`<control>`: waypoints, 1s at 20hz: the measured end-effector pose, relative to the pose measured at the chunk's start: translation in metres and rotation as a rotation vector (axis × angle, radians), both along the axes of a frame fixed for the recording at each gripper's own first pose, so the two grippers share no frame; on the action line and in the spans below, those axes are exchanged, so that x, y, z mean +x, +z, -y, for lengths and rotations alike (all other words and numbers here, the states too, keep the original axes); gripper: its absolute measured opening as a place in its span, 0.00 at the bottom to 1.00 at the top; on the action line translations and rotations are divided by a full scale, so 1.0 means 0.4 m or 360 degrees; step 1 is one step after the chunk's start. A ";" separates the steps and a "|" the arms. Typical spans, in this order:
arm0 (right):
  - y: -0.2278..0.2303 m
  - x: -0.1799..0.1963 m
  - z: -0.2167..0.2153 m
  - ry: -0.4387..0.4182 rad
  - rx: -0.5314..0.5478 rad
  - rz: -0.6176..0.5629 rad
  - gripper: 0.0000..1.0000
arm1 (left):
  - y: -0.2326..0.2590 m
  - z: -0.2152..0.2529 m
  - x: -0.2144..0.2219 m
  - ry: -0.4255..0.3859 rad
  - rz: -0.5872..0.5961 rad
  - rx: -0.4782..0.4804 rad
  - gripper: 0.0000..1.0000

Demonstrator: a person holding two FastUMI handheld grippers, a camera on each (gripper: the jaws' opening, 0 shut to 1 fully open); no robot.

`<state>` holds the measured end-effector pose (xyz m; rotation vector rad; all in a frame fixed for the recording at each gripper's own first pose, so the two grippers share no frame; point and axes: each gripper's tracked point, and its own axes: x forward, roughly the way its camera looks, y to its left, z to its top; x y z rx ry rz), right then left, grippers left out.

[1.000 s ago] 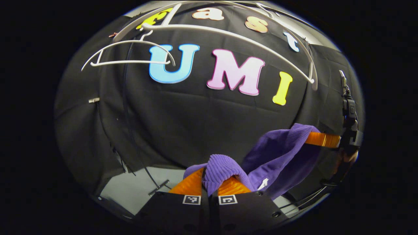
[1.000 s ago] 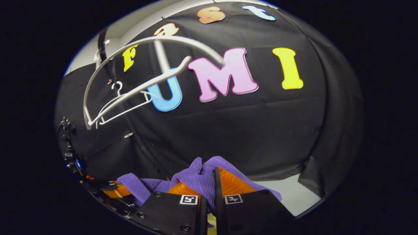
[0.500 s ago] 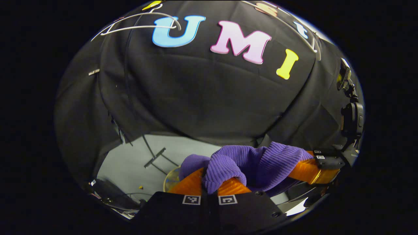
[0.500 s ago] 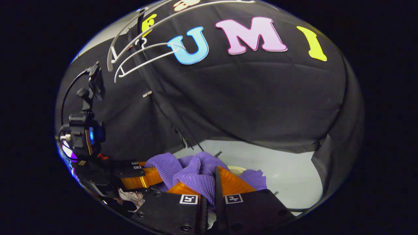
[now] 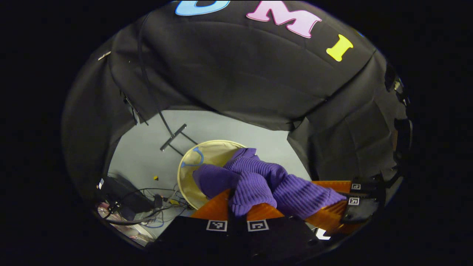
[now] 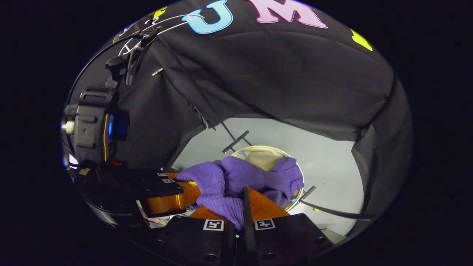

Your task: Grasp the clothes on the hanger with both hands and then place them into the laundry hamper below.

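Note:
A purple ribbed knit garment (image 5: 258,181) is bunched between both grippers and hangs over the round beige laundry hamper (image 5: 207,155) on the floor. My left gripper (image 5: 236,205) is shut on one fold of it. In the left gripper view the right gripper (image 5: 338,201) pinches the cloth's other end at the lower right. In the right gripper view my right gripper (image 6: 242,207) is shut on the garment (image 6: 236,179), with the hamper (image 6: 264,155) just beyond and the left gripper (image 6: 170,194) to the left. White hangers (image 6: 162,24) hang at the top left.
Grey floor (image 5: 147,147) surrounds the hamper. A black stand foot (image 5: 173,136) lies behind it. Cables and dark gear (image 5: 129,207) sit at the lower left. Black cloth walls close in at the back and right (image 6: 380,159).
Both grippers have dropped down with the garment, from hanger height to just above the hamper. The hangers have slid up and out of the left gripper view; the hamper has come into sight.

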<state>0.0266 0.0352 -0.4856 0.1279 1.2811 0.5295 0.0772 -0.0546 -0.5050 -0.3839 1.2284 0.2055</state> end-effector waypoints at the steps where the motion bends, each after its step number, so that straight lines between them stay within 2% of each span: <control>1: -0.010 -0.019 0.005 0.0011 -0.0010 -0.0021 0.15 | -0.009 0.002 -0.013 0.0011 -0.0026 -0.0011 0.05; 12: -0.062 -0.037 0.040 -0.0004 -0.0080 -0.0143 0.15 | -0.059 -0.004 -0.059 0.0141 -0.0191 -0.0058 0.06; 20: -0.066 -0.032 0.049 -0.0041 -0.0108 -0.0130 0.16 | -0.062 -0.001 -0.060 0.0139 -0.0231 -0.0044 0.07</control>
